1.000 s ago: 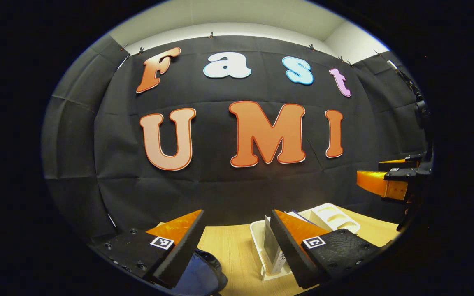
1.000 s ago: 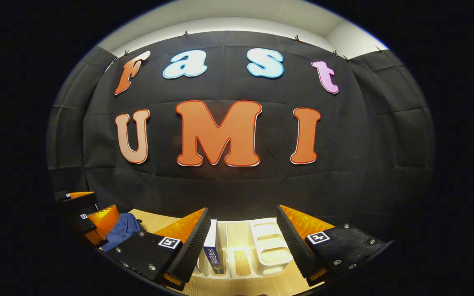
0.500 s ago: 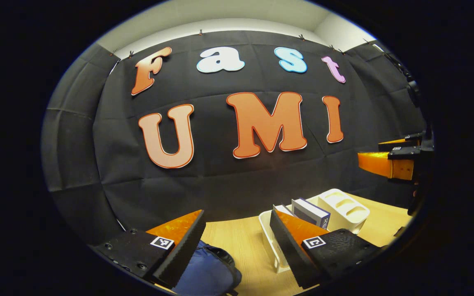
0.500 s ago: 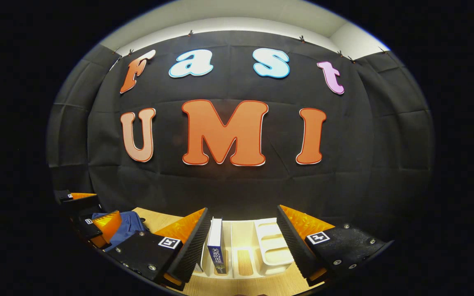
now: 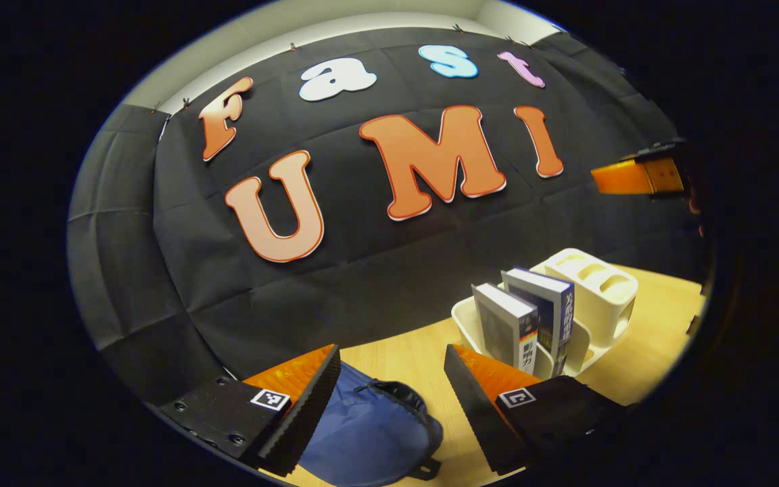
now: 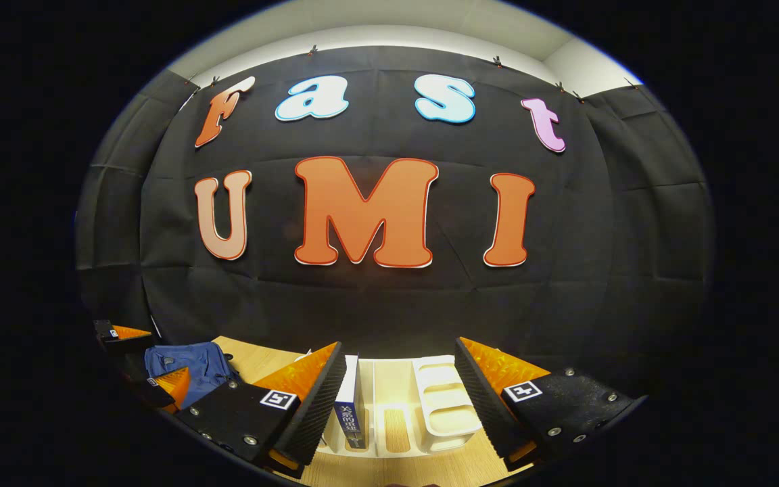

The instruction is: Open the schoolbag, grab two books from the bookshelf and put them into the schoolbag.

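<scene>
The blue schoolbag lies on the wooden table, just below and between the fingers of my left gripper, which is open and holds nothing. Two books stand upright in the white bookshelf to the right of it. In the right gripper view, my right gripper is open above the bookshelf. One book stands right beside its left finger. The schoolbag lies far left there, with the left gripper hovering over it.
The wooden table runs back to the black cloth wall. The right gripper hangs high at the right edge of the left gripper view, above the bookshelf.
My left gripper has tipped down and swung left toward the schoolbag, so more of the bag and both books show. The right gripper has barely moved.
</scene>
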The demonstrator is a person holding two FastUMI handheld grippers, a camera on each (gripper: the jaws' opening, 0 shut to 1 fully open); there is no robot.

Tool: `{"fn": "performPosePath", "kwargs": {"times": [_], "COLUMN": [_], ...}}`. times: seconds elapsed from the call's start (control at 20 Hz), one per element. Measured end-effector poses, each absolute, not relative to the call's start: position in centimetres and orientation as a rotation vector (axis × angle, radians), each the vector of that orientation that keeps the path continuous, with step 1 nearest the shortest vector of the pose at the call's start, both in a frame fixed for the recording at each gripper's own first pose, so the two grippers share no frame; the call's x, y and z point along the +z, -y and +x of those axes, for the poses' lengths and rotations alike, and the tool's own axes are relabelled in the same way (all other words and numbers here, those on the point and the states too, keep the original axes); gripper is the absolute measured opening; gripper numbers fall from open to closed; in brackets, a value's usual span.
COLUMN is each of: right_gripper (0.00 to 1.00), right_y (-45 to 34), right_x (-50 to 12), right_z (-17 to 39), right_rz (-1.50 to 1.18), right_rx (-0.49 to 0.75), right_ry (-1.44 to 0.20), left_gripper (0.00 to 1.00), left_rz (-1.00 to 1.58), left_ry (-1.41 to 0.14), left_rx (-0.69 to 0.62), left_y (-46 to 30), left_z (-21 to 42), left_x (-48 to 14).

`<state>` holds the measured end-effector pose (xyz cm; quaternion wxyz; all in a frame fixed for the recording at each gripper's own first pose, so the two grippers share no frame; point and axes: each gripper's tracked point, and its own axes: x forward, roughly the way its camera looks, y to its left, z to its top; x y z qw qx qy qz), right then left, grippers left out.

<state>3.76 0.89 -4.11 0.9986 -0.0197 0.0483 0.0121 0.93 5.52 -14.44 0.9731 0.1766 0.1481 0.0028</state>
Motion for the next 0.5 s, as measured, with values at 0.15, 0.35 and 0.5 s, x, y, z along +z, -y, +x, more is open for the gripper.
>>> {"fn": "performPosePath", "kwargs": {"times": [0.15, 0.35, 0.5], "right_gripper": [0.95, 0.95, 0.95], "right_y": [-0.5, 0.2, 0.5], "right_x": [-4.9, -6.0, -6.9], "right_z": [3.9, 3.9, 3.6], "right_rz": [-0.045, -0.059, -0.068], "right_rx": [0.011, -0.012, -0.024], "right_ry": [-0.113, -0.140, -0.163], "left_gripper": [0.96, 0.98, 0.98], "left_rz": [0.443, 0.555, 0.622], "left_ry": [-0.392, -0.538, -0.608], "left_rx": [0.005, 0.019, -0.009], "left_y": [-6.5, -7.9, -8.2], "left_z": [-0.1, -2.0, -3.5], "left_x": [-18.3, -24.6, -28.7]}}
